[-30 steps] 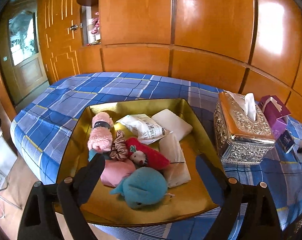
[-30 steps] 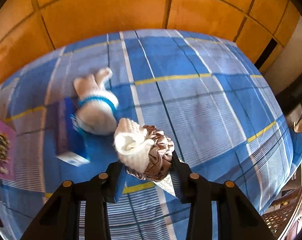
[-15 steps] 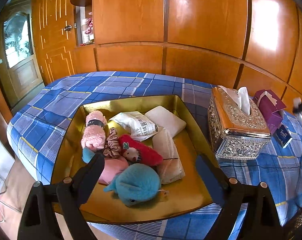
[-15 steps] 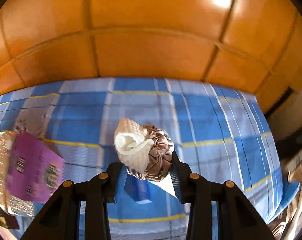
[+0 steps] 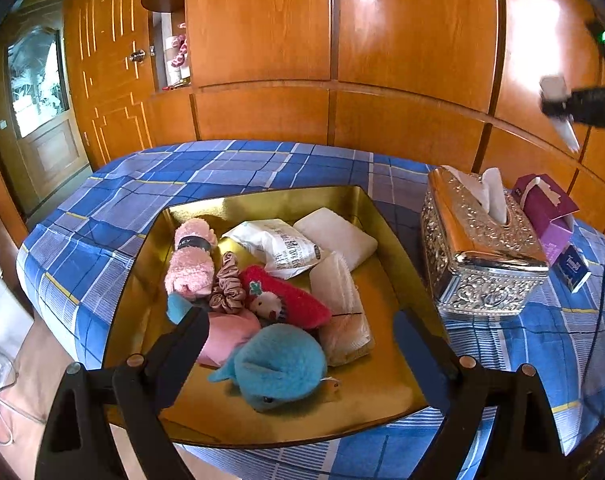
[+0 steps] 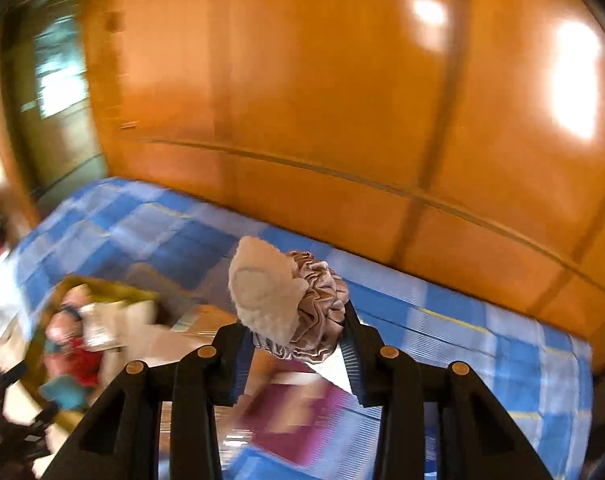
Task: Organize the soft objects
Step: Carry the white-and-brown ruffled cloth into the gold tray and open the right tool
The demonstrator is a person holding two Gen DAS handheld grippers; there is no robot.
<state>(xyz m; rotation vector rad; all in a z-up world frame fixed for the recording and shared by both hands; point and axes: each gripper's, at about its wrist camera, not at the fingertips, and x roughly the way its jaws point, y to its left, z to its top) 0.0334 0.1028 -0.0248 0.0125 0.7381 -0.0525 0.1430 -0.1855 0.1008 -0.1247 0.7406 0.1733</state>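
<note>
In the left wrist view, the left hand-held gripper (image 5: pixel 300 330) hangs released, its jaws spread wide over the near half of a gold tray (image 5: pixel 398 248) that sits on a bed with a blue plaid bedsheet (image 5: pixel 114 208). Inside the tray, from left to right, lie a pink fuzzy sock roll (image 5: pixel 191 256), a brown satin scrunchie (image 5: pixel 227 289), a red plush sock (image 5: pixel 286 298), a blue plush whale (image 5: pixel 276 366), a printed white packet (image 5: pixel 278 245) and folded white cloths (image 5: pixel 336 236). Just right of the tray stands an ornate silver tissue box (image 5: pixel 478 258), then a purple tissue carton (image 5: pixel 546 210) and a small blue tissue pack (image 5: pixel 572 268).

In the blurred right wrist view, the right hand-held gripper (image 6: pixel 294 344) is clenched on a cream knit bundle wrapped in a brown scrunchie (image 6: pixel 286 292), held in the air above the bed, with the tray low at the left.
</note>
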